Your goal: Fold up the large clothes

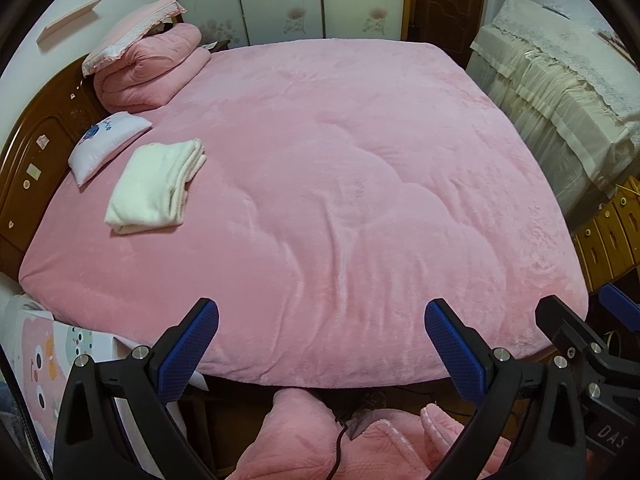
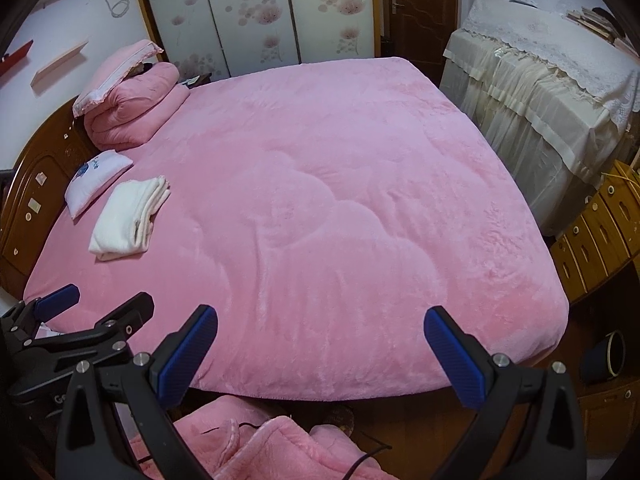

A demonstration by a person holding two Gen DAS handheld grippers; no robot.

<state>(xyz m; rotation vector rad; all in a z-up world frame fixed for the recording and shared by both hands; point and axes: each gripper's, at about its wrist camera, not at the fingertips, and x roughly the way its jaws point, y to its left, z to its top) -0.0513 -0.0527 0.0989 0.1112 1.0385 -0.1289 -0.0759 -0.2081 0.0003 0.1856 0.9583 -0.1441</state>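
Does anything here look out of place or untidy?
Yes. Pink clothes lie crumpled below the bed's near edge, apparently on the floor, not on the bed. On the bed itself, the white towel is neatly folded. Both grippers, left and right, are open and empty.

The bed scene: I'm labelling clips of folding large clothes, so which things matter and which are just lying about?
Job:
pink garment heaped below the bed edge
left tongs, open
right tongs, open
pink bed cover

Lying about:
folded white towel
small white pillow
rolled pink quilt
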